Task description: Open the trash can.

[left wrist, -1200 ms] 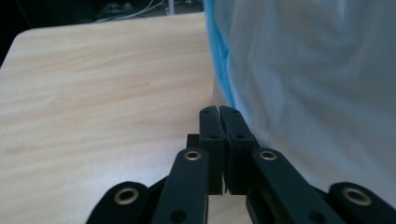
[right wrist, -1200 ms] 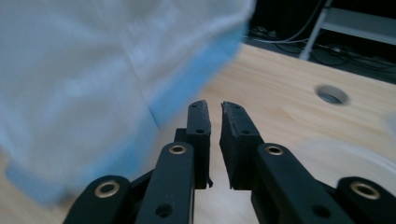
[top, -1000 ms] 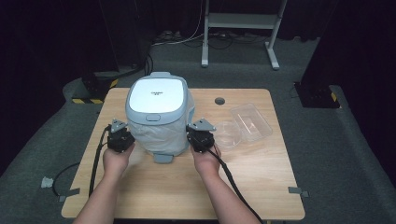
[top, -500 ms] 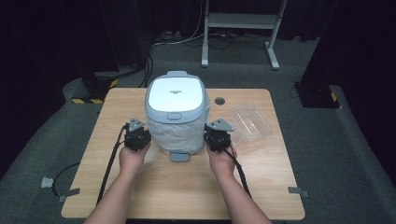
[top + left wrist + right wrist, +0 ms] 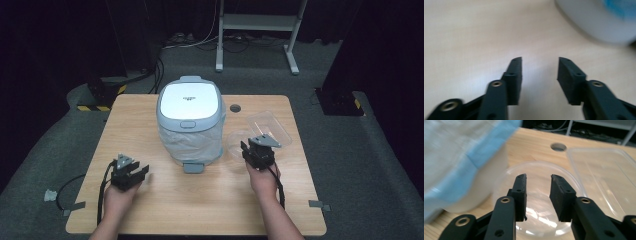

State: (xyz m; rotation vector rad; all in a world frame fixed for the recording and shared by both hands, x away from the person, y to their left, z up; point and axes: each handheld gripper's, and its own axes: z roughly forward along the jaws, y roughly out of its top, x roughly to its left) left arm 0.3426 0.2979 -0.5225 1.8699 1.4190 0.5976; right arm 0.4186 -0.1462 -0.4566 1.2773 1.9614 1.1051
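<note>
High view: pale blue-grey lidded bin [image 5: 190, 122] with a clear liner sits mid-table toward the far edge. Both grippers have just been opening, empty. Left gripper [image 5: 136, 172] is near the front-left corner; right gripper [image 5: 251, 149] hovers over the clear round plastic lid [image 5: 539, 202], probably next.

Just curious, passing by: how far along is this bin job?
Done: the bin stands upright, lid shut, untouched. In hand: both jaw pairs have just been opening, empty; left gripper over bare table, right gripper aimed at the round clear dish. Left, probably: dish and rectangular tub lie beside the bin.
</note>
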